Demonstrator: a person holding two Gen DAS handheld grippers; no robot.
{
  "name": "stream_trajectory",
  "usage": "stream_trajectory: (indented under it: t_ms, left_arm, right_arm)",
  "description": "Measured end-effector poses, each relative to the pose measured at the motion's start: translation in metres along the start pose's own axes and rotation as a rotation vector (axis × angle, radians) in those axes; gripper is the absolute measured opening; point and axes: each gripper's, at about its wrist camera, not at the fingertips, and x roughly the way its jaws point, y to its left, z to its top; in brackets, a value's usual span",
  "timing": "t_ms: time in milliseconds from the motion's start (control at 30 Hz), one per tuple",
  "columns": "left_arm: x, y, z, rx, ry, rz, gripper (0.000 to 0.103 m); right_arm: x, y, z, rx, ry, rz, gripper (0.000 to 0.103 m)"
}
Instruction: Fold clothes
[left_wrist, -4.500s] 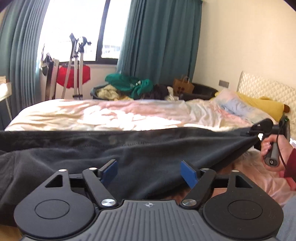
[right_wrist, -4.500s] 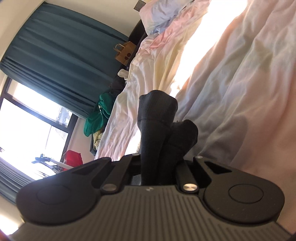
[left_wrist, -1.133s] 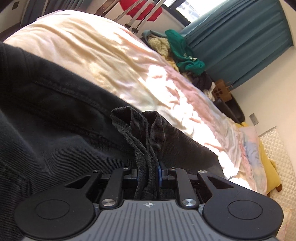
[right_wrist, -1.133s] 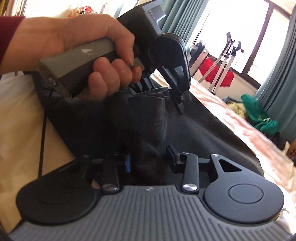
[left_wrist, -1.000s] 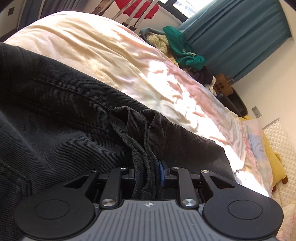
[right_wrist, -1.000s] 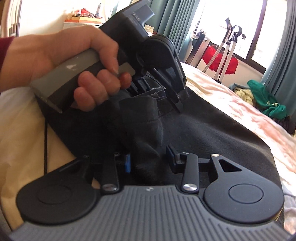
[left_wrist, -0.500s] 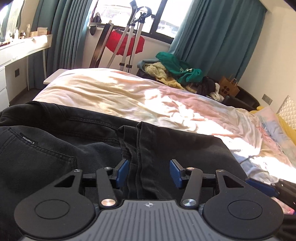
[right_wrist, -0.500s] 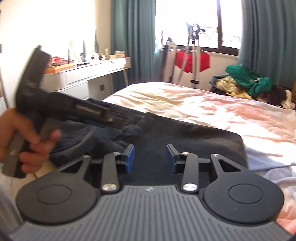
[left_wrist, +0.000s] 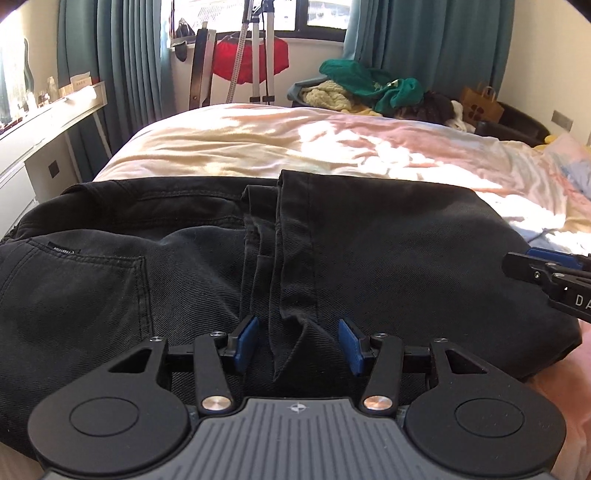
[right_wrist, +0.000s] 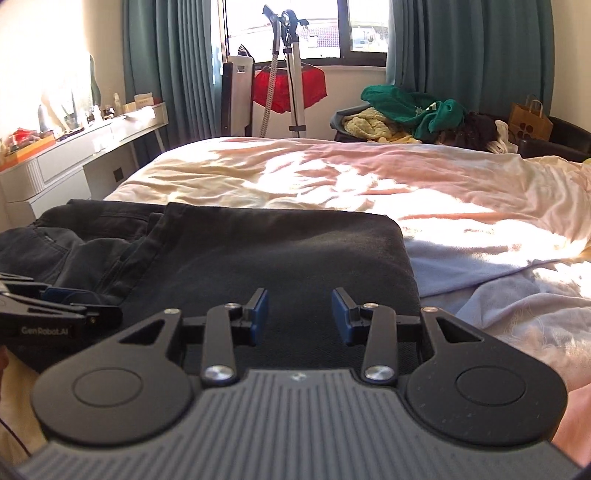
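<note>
A pair of black jeans (left_wrist: 388, 251) lies folded over on the bed, the leg hems laid across the waist and back pocket. It also shows in the right wrist view (right_wrist: 280, 254). My left gripper (left_wrist: 297, 345) is open just above the hem edge, holding nothing. My right gripper (right_wrist: 298, 316) is open and empty over the folded leg part. The right gripper's tip (left_wrist: 546, 266) shows at the right edge of the left wrist view. The left gripper's tip (right_wrist: 59, 299) shows at the left edge of the right wrist view.
The bed (right_wrist: 332, 177) has a rumpled pale sheet lit by sun. A white desk (right_wrist: 74, 144) stands at left. A pile of green and yellow clothes (right_wrist: 410, 110), a paper bag (right_wrist: 528, 122) and a red garment on a stand (right_wrist: 288, 88) are beyond the bed.
Both grippers have let go of the jeans and opened. They have drawn back, and the folded jeans now lie flat on the bed.
</note>
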Motion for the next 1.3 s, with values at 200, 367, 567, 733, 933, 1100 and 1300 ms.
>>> stream_trajectory:
  t_ms: [200,367,567,733,933,1100,1300]
  left_arm:
    - [-0.001,-0.002,0.0,0.009,-0.002,0.012,0.053]
    - [-0.004,-0.002,0.001,0.005,-0.007,-0.003,0.055]
    - [-0.032,0.017,-0.003,-0.064,-0.021,-0.009,0.068]
    - [-0.079,0.048,-0.017,-0.125,-0.081,0.008,0.081]
    - [-0.123,0.098,-0.032,-0.322,-0.133,0.061,0.1]
    - [-0.128,0.128,-0.034,-0.516,-0.128,0.052,0.102]
    - [-0.136,0.145,-0.039,-0.651,-0.147,0.088,0.103]
  right_arm:
    - [0.02,-0.014,-0.004,0.071,0.066,-0.023,0.04]
    - [0.027,-0.014,-0.007,0.086,0.108,-0.014,0.041]
    - [0.026,-0.014,-0.008,0.097,0.112,-0.002,0.048]
    - [0.022,-0.015,-0.009,0.107,0.103,0.011,0.052]
    - [0.011,-0.025,-0.007,0.182,0.083,0.063,0.052]
    - [-0.009,-0.032,-0.004,0.221,0.03,0.079,0.082]
    - [-0.023,-0.037,0.002,0.245,-0.016,0.073,0.089]
